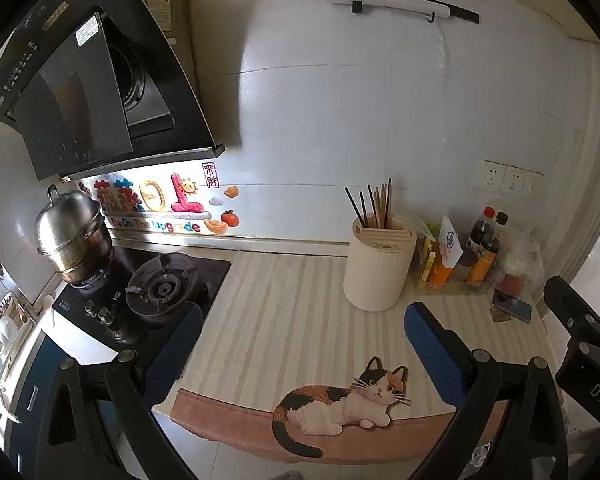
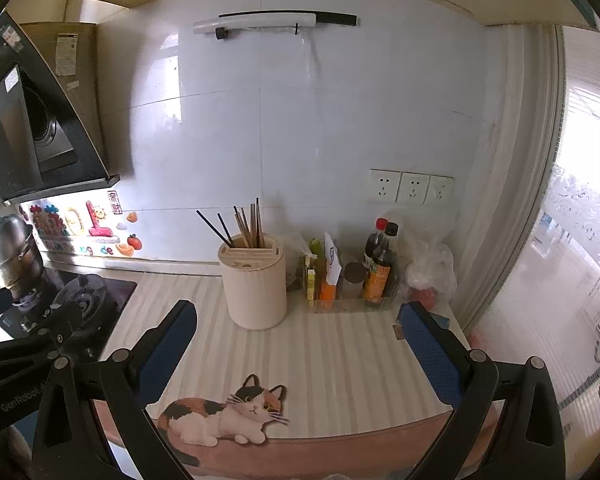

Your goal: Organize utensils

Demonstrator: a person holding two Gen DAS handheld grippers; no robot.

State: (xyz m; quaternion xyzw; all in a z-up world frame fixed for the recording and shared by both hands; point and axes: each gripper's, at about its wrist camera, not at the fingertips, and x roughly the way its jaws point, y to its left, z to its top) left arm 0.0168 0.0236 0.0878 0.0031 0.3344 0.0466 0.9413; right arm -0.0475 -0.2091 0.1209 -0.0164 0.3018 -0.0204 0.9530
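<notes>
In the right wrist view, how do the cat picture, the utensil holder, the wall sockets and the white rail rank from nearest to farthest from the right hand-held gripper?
From the right hand-held gripper, which is open:
1. Cat picture, on the mat just below, slightly left.
2. Utensil holder, standing on the counter ahead.
3. Wall sockets, on the wall, right.
4. White rail, high on the wall.

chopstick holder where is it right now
In both wrist views the chopstick holder stands upright on the striped mat near the back wall, with the stove to its left and the tray of sauce bottles just to its right.
</notes>
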